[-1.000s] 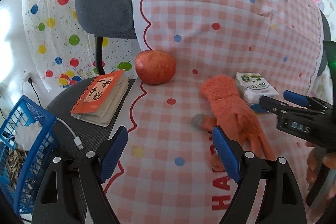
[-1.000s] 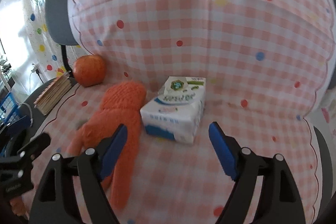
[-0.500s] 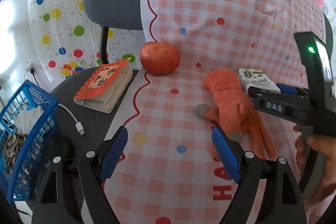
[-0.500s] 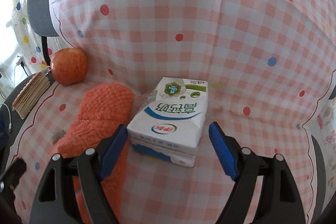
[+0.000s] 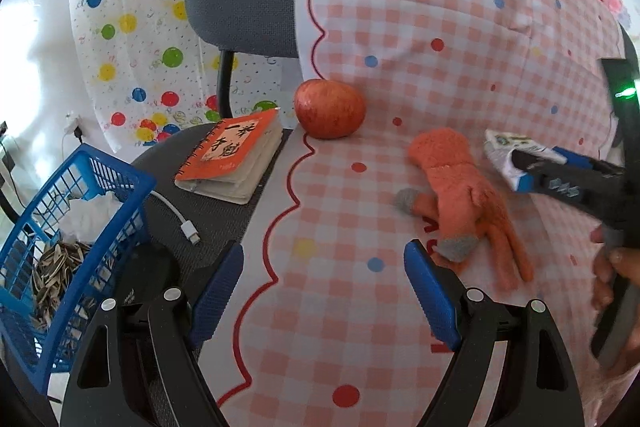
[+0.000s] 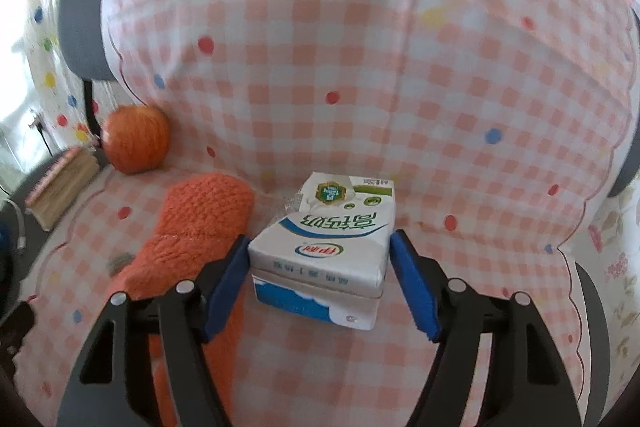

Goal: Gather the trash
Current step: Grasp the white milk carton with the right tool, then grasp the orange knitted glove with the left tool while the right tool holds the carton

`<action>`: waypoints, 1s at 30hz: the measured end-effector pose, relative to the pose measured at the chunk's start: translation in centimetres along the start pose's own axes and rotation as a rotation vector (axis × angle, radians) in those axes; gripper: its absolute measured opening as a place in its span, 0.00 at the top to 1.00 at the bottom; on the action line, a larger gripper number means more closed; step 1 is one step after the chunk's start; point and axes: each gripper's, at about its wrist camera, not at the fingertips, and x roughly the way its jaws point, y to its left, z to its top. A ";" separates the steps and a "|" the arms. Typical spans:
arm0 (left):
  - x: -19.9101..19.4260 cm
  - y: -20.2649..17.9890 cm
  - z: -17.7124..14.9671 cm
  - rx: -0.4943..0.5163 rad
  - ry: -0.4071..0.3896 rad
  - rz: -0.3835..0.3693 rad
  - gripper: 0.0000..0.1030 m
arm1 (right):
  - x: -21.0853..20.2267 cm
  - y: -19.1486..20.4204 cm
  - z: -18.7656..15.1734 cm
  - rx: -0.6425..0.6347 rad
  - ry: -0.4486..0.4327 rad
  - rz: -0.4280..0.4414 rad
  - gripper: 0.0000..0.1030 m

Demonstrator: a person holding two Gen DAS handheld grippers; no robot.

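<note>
A white and blue milk carton (image 6: 324,247) lies on the pink checked cloth (image 6: 360,87). My right gripper (image 6: 320,287) has its two blue pads on either side of the carton, touching or nearly touching its sides. The carton also shows in the left wrist view (image 5: 510,157), partly hidden by the right gripper (image 5: 560,179). My left gripper (image 5: 324,295) is open and empty above the cloth's scalloped edge. A blue basket (image 5: 60,227) with sunflower seed shells and white paper stands at the lower left.
An orange knit glove (image 5: 460,195) lies just left of the carton. A red apple (image 5: 330,109) and an orange notebook (image 5: 232,155) sit further left. A white cable plug (image 5: 188,229) lies on the grey chair seat (image 5: 208,211).
My right gripper has moved forward and narrowed around the milk carton. My left gripper has drawn back and left, bringing more of the blue basket into view.
</note>
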 end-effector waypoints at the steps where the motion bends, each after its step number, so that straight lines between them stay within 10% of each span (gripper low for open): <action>1: -0.1 -0.3 -0.2 0.009 0.001 -0.004 0.20 | -1.0 -0.6 -0.3 0.014 -0.013 0.009 0.33; 30: 3.5 -10.2 2.2 0.051 0.054 -0.200 0.14 | -10.6 -12.4 -9.6 0.263 -0.076 0.001 0.32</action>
